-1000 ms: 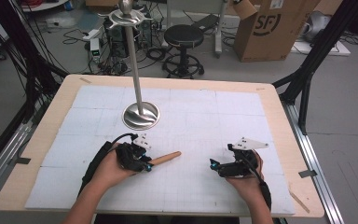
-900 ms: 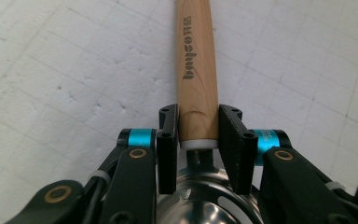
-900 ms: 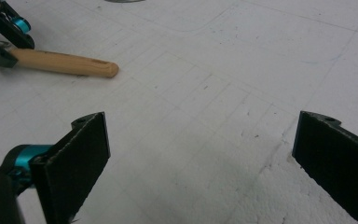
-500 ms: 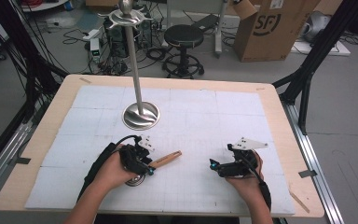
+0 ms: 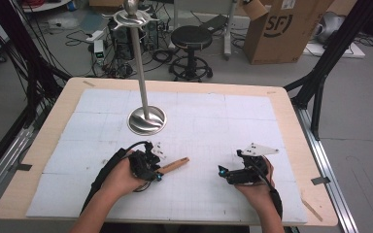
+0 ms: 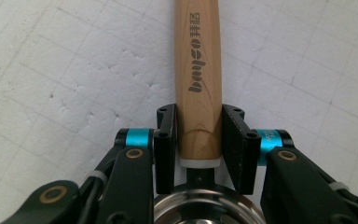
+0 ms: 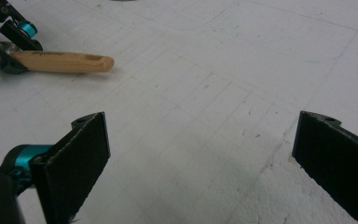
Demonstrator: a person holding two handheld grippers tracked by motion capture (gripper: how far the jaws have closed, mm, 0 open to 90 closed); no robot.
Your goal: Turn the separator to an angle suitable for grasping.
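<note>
One light wooden handle (image 6: 199, 79), dark lettering lengthwise.

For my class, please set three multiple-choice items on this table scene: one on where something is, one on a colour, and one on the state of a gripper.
1. Where does the metal stand's round base sit?
A. On the white mat, beyond the left gripper
B. On the floor by the stool
C. Beside the right gripper

2. What colour is the handle in the left gripper?
A. Black
B. Light wood
C. Red

3. How do the jaws of the right gripper stand?
A. Shut on the handle
B. Shut on nothing
C. Wide open, with nothing between them

Answers: 1 A, the high view shows the base on the mat farther up the table than the left gripper. 2 B, the left gripper view shows pale wood grain with printed lettering. 3 C, the right gripper view shows bare mat between the jaws.
</note>
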